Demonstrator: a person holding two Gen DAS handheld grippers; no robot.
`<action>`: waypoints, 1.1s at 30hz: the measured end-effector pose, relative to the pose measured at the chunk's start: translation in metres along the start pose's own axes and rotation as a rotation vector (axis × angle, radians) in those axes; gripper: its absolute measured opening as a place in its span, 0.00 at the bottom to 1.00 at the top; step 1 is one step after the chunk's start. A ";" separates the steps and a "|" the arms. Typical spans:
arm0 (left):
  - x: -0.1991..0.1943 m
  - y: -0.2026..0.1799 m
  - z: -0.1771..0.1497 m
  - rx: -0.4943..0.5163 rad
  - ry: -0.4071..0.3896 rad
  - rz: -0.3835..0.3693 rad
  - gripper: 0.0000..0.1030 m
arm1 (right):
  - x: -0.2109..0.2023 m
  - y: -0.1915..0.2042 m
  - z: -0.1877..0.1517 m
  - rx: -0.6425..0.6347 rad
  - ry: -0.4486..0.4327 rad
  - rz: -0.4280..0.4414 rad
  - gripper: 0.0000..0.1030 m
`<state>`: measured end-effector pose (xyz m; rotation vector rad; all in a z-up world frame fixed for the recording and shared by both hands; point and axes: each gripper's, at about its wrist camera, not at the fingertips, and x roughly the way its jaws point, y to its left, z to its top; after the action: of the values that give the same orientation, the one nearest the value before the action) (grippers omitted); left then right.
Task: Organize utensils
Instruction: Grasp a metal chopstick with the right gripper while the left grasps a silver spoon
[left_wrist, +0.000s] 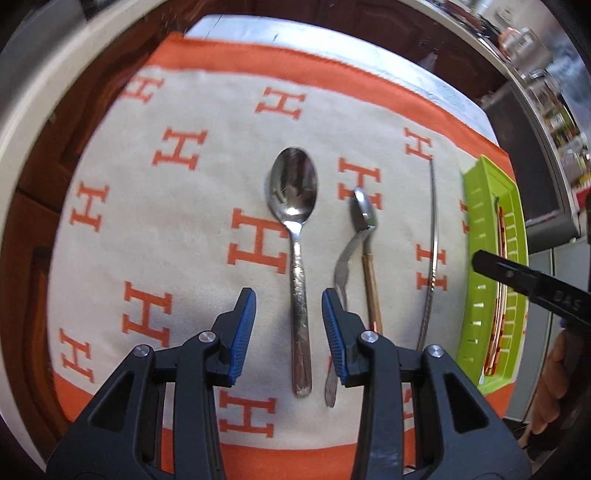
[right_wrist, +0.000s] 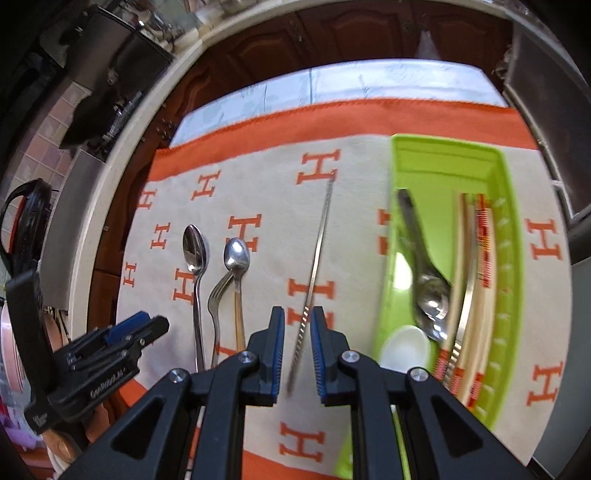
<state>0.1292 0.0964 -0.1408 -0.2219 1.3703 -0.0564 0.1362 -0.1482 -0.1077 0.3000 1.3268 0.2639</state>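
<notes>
The thin steel chopstick-like rod (right_wrist: 314, 273) lies alone on the cloth, left of the tray, its ribbed near end between the pads of the right gripper (right_wrist: 297, 356), whose jaws stand narrowly apart and, as far as I can tell, not yet pressing it. It looks light, stiff and slick; the ribbed end seems the best place to take hold, since the smooth shaft could swivel or slide.

Further left, the large polished steel spoon (left_wrist: 293, 192) lies bowl up and far, its textured handle between the wide-open pads of the left gripper (left_wrist: 289, 332). Just right of it a steel fork (left_wrist: 341, 266) crosses a gold-handled spoon (left_wrist: 365, 221).

The lime-green slotted plastic tray (right_wrist: 511, 266) already holds spoons, chopsticks and a white ceramic spoon (right_wrist: 404, 347).

The cream cloth with orange H pattern (left_wrist: 177, 206) is soft, which should help pads get under thin metal. Dark wooden cabinets (right_wrist: 332, 33) stand beyond.
</notes>
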 end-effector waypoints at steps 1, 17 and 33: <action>0.004 0.002 0.002 -0.008 0.009 -0.005 0.33 | 0.009 0.003 0.005 0.005 0.024 -0.007 0.14; 0.052 -0.014 0.016 0.022 0.068 0.045 0.33 | 0.076 0.013 0.029 -0.004 0.152 -0.149 0.14; 0.063 -0.048 0.012 0.089 0.030 0.154 0.21 | 0.087 0.013 0.029 -0.038 0.142 -0.150 0.09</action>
<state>0.1575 0.0405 -0.1904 -0.0410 1.4076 0.0078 0.1836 -0.1065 -0.1756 0.1507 1.4754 0.1859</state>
